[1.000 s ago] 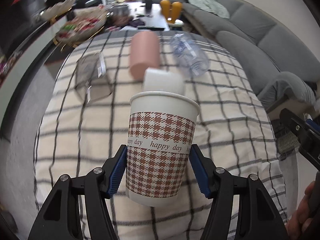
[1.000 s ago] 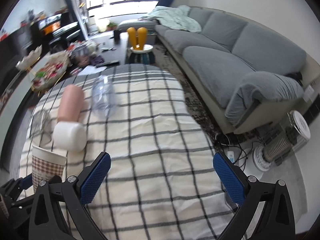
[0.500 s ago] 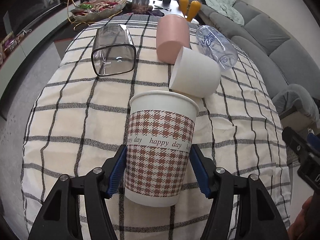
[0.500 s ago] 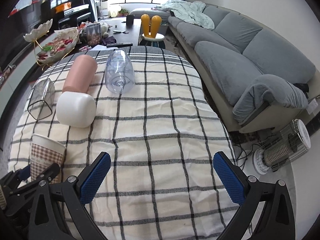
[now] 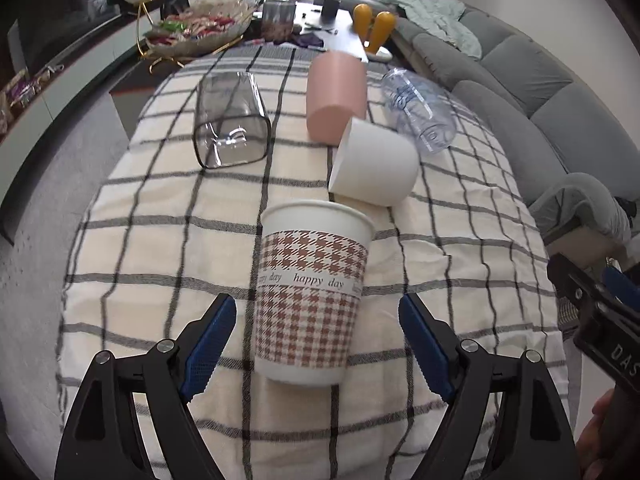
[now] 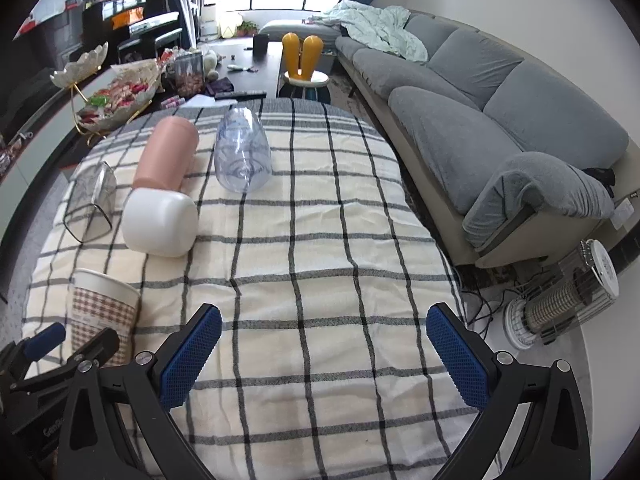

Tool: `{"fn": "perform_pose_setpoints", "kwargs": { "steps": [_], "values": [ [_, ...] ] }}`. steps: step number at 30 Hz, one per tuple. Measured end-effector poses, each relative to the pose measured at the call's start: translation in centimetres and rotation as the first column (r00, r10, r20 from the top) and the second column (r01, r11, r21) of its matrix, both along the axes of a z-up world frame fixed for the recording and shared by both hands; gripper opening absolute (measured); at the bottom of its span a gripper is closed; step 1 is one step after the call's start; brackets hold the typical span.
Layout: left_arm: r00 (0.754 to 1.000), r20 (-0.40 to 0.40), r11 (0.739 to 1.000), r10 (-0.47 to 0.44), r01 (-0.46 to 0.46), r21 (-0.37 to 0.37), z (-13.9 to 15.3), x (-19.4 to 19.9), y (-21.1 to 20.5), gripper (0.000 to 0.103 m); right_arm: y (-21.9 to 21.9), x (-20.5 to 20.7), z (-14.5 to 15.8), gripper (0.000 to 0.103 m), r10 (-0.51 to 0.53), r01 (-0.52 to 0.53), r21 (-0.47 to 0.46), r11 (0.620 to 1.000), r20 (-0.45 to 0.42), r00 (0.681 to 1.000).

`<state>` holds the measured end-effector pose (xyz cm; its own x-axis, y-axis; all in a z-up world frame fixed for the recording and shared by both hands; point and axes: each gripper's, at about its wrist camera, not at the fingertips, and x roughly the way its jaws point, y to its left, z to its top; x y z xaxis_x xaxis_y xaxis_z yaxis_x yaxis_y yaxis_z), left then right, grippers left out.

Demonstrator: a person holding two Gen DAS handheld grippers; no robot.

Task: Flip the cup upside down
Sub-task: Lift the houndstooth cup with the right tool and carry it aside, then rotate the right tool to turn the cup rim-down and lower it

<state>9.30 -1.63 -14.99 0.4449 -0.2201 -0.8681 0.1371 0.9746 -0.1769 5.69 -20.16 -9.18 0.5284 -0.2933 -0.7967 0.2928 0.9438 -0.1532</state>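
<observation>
A paper cup (image 5: 312, 300) with a brown houndstooth pattern and the words "happy day" stands on the checked tablecloth (image 5: 160, 248), wide rim up. My left gripper (image 5: 316, 340) is open, its blue pads either side of the cup with a gap on each side. The cup also shows at the left of the right wrist view (image 6: 102, 312). My right gripper (image 6: 324, 354) is open and empty above the near part of the cloth.
Lying on their sides behind the paper cup are a white cup (image 5: 374, 164), a pink cup (image 5: 336, 98), a clear square glass (image 5: 230, 120) and a clear plastic cup (image 5: 420, 110). A grey sofa (image 6: 500, 112) and a small heater (image 6: 560, 300) stand to the right.
My left gripper lowered the paper cup onto the cloth and opened, letting go of it. The right gripper stayed open and barely moved.
</observation>
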Motion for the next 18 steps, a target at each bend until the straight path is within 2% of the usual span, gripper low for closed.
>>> {"fn": "perform_pose_setpoints", "kwargs": {
  "steps": [4,8,13,18],
  "values": [
    [0.998,0.063,1.0,0.017,-0.019,0.023,2.4,-2.0,1.3,0.088,0.7,-1.2,1.9,0.103,-0.004,0.002,0.022,1.0,0.085,0.996],
    [0.987,0.152,0.997,0.048,-0.056,0.048,4.7,-4.1,3.4,0.089,2.4,-1.7,2.2,0.103,0.004,-0.013,0.068,0.998,0.135,0.991],
    [0.961,0.266,0.988,0.082,-0.114,0.108,7.2,-5.9,6.6,0.09,6.0,-0.4,-0.1,0.103,0.054,-0.065,0.163,0.985,0.071,0.996],
    [0.938,0.329,0.975,0.112,-0.168,0.147,7.9,-6.5,9.2,0.092,9.9,1.3,-2.5,0.102,0.106,-0.101,0.201,0.974,-0.011,0.994]
  ]
}}
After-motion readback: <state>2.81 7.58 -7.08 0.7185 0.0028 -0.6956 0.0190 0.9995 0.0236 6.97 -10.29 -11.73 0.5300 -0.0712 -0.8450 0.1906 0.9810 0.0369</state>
